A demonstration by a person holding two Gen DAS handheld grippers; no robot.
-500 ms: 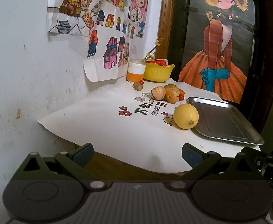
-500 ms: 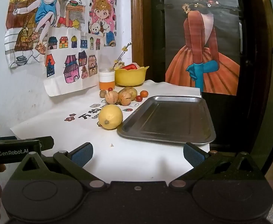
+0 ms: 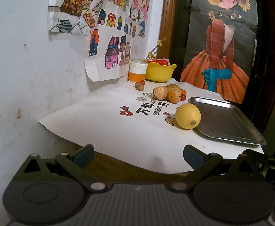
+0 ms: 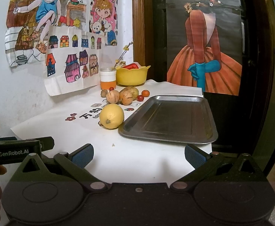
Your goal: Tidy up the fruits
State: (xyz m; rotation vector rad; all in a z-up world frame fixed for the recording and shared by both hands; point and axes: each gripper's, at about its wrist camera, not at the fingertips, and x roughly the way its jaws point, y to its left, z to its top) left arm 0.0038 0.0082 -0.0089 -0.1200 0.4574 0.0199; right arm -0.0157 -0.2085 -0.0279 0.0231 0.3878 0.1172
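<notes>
Both tongs, left (image 3: pixel 138 155) and right (image 4: pixel 138 155), gape wide and empty before the white-papered desk (image 4: pixel 137 158), its bare steel tray (image 4: pixel 175 116) at two o'clock from the round yellow lemon (image 4: pixel 112 115), under wall drawings (image 4: pixel 69 66).

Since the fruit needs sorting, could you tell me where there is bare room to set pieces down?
The metal tray holds nothing, so its whole floor is free. The white table cover is bare in front, between the lemon and the near edge. It is crowded at the back, where the small fruits cluster before the yellow bowl and the cup.
</notes>
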